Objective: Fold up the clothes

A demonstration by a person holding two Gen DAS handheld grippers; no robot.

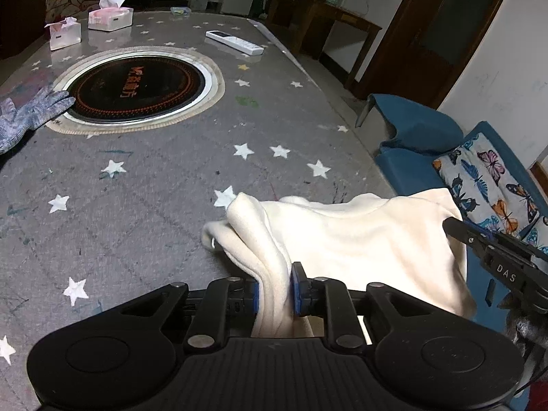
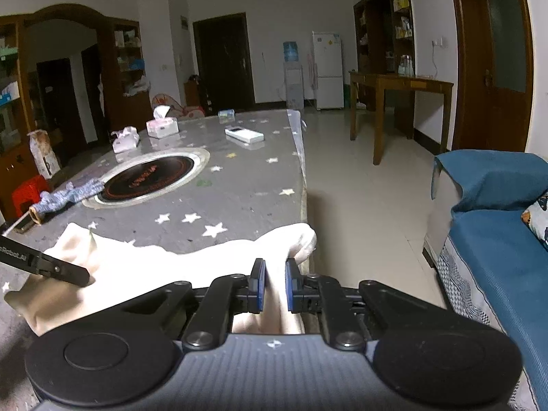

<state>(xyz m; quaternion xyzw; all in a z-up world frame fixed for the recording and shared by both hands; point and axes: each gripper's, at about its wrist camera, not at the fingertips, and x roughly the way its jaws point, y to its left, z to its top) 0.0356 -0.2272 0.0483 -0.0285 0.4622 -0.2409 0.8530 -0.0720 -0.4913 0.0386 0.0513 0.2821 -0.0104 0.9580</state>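
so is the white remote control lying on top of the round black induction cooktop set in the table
No, the white remote control lies on the grey star-patterned tablecloth, apart from the round black induction cooktop, nearer the table's far edge.

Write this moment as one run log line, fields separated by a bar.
step: fold clothes | left tongs: shut on cream garment | right tongs: shut on cream garment | garment: partly resting on star-patterned table

White walls and a pale tiled floor (image 2: 363, 185). Dark wooden doors (image 2: 224, 61), shelving (image 2: 383, 30) and a wooden side table (image 2: 400, 84). Blue sofa (image 2: 496, 239) at right; white refrigerator (image 2: 327, 68) beyond.
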